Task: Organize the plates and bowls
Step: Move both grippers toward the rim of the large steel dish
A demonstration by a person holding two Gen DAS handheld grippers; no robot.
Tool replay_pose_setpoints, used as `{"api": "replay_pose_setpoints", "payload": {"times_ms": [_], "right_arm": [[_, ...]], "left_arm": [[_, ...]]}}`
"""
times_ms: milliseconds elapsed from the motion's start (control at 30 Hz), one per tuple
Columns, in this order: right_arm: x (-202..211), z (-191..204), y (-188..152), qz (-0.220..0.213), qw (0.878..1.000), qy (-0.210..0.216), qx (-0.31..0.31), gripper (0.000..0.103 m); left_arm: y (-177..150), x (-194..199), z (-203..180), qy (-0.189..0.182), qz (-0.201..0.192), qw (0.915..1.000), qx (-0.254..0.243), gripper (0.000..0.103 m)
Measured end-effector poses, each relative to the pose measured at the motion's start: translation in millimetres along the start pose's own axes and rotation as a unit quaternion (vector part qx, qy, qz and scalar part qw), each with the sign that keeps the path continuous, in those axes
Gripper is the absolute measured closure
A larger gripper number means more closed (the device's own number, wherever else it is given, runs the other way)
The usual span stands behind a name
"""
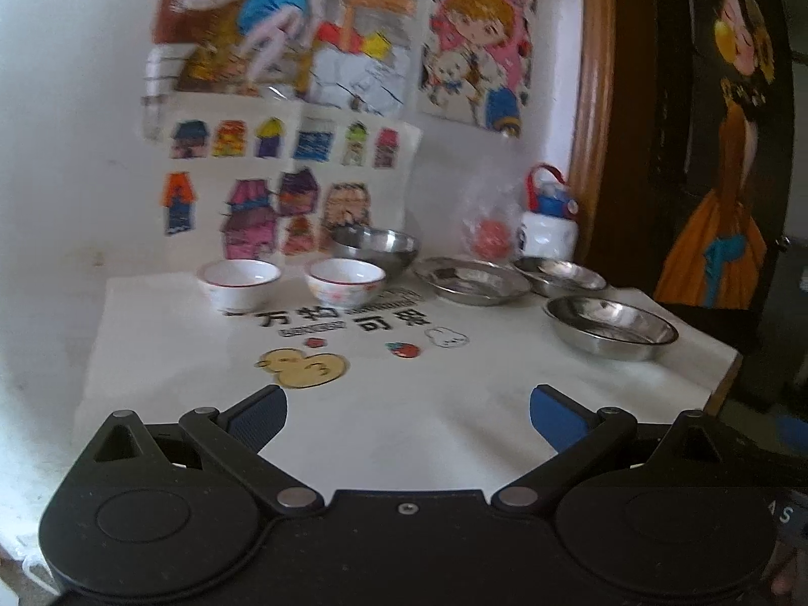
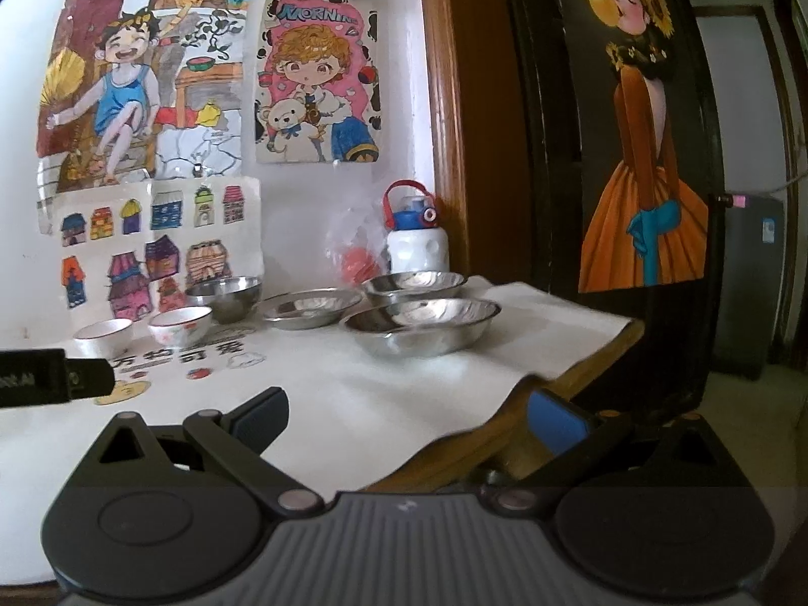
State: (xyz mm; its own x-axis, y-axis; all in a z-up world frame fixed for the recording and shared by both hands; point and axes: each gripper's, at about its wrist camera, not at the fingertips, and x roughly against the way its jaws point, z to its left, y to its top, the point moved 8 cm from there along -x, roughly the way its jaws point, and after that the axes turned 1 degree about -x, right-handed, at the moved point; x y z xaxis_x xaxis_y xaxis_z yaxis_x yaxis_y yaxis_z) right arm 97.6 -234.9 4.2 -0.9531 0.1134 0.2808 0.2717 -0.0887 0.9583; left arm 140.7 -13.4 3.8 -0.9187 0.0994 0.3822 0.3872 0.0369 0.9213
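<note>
Item count on the worktop [image 1: 454, 404]:
- White ceramic bowls: 2 [image 1: 237, 283] [image 1: 346, 283]
- Deep steel bowl: 1 [image 1: 374, 247]
- Shallow steel plates: 3 [image 1: 469, 280] [image 1: 560, 275] [image 1: 611, 333]
- Water bottle: 1 [image 1: 548, 217]
- Plastic bag: 1 [image 1: 487, 224]

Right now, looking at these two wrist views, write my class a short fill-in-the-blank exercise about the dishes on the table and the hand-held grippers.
1. The two white bowls with red rims stand side by side, not ____.
2. Behind the right-hand white bowl sits a deep bowl made of ____.
3. The water bottle by the wall has a handle coloured ____.
4. Both the left hand-held gripper and the right hand-held gripper are ____, holding nothing.

Missing words: stacked; metal; red; open
</note>
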Motion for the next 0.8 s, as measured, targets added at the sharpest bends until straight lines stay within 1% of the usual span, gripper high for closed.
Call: {"api": "replay_pose_setpoints", "payload": {"times_ms": [167, 300, 433, 533, 733, 800], "right_arm": [[-32.9, -20.2, 14.3, 0.001, 1.0, 0.01, 0.01, 0.0], [-58.5, -36.9, 26.1, 0.002, 1.0, 0.016, 0.025, 0.0], [-82.4, -52.4, 41.1, -0.004, 0.999, 0.015, 0.035, 0.0], [-100.2, -59.8, 50.9, -0.003, 0.999, 0.026, 0.038, 0.0], [-133.5, -72.8, 62.8, 0.01, 0.998, 0.047, 0.038, 0.0], [-144.1, -77.0, 64.2, 0.018, 0.998, 0.042, 0.039, 0.0]], "left_arm": [[16.9, -34.1, -15.2, -0.026, 0.026, 0.999, -0.026, 0.001], [28.2, -63.5, -27.3, -0.05, 0.041, 0.9976, -0.024, 0.001], [41.8, -91.4, -42.9, -0.067, 0.045, 0.9966, -0.014, 0.001], [53.9, -109.9, -57.2, -0.081, 0.038, 0.996, -0.009, 0.001], [69.2, -146.5, -85.7, -0.107, 0.033, 0.9936, -0.015, 0.001], [70.0, -159.7, -91.9, -0.111, 0.039, 0.9929, -0.018, 0.001]]}}
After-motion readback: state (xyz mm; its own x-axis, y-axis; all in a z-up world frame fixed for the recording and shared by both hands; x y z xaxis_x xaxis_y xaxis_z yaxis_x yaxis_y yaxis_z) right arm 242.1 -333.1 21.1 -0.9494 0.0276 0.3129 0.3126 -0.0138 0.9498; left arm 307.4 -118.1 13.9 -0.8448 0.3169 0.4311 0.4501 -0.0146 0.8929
